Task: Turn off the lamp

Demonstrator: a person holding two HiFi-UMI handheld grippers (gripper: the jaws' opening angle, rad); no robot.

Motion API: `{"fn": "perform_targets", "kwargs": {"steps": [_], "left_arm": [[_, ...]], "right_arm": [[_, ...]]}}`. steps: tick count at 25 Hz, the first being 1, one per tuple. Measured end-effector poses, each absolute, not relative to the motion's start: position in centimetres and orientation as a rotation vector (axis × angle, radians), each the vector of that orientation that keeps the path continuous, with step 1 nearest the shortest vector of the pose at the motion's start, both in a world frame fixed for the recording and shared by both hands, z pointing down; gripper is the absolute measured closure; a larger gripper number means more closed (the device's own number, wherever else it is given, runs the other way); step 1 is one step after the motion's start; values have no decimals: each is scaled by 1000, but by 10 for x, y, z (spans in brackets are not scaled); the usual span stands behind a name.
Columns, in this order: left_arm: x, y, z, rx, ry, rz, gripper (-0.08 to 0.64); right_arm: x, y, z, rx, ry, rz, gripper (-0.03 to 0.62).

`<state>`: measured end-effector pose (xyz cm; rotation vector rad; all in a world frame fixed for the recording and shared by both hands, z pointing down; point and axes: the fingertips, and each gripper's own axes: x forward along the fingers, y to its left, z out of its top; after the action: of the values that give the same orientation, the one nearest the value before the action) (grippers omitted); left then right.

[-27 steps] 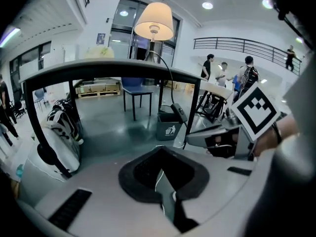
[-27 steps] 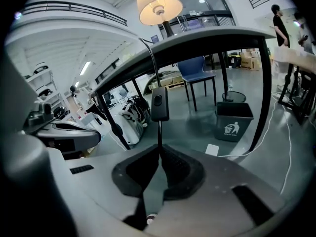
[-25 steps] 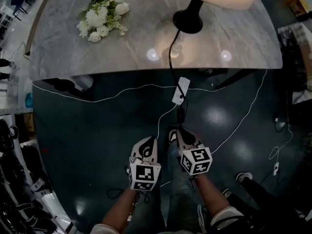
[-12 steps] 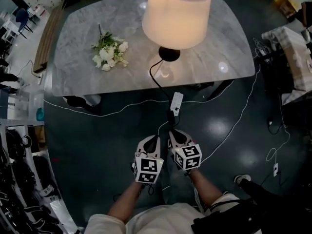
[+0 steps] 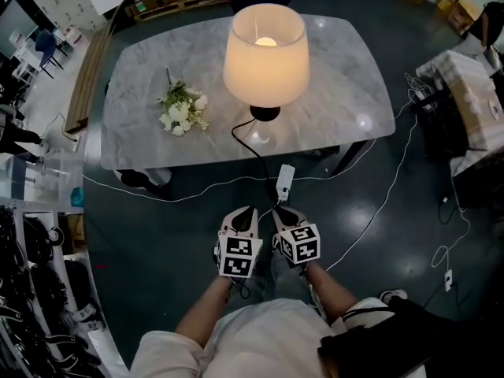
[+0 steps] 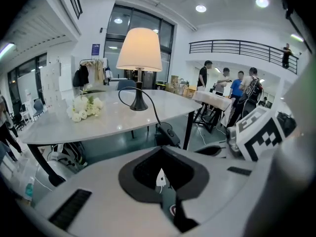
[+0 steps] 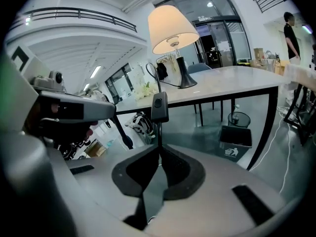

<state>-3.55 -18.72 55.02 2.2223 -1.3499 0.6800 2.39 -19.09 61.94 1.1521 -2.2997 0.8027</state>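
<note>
1. The lamp [image 5: 264, 53] stands upright on the marble table [image 5: 346, 105], near the table's front edge. The bulb glows inside the cream shade, so the lamp is lit.
2. The flowers [image 5: 183, 110], 1 white bunch, lie flat on the same table. They are to the left of the lamp's base and apart from it.
3. The cord [image 7: 158, 134] is black. It leaves the lamp's base, curls across the tabletop and drops off the front edge.
4. The switch [image 7: 159, 107] is a black inline block on that cord with 1 round button. It is in the air in front of the table, clear of the tabletop.
5. The right gripper [image 7: 159, 151] has its jaws pinched on the cord just below the switch. The switch stands upright directly above the jaw tips, and the pads do not touch the button.
6. The left gripper [image 6: 160, 151] has its jaws pressed together with nothing between them. It is just beside the right gripper, and both point down and toward the table.
7. The power strip [image 5: 285, 181] is white and lies just beyond the right gripper's tip, between the grippers and the table edge. I cannot tell whether it rests on the floor.
8. Several people [image 6: 237, 88] stand well behind the table, on its right side.
</note>
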Motion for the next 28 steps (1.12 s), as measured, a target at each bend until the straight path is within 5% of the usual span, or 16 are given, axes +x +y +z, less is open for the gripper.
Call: {"fn": "perform_targets", "kwargs": {"steps": [23,28], "left_arm": [[8,-226,551,2051,-1210,464,554],[21,-225,554,2059,-1168,465,459]], "right_arm": [[56,-202,611,1189,-2311,866,577],[62,-196,615,1193,-2302,872,575]]}}
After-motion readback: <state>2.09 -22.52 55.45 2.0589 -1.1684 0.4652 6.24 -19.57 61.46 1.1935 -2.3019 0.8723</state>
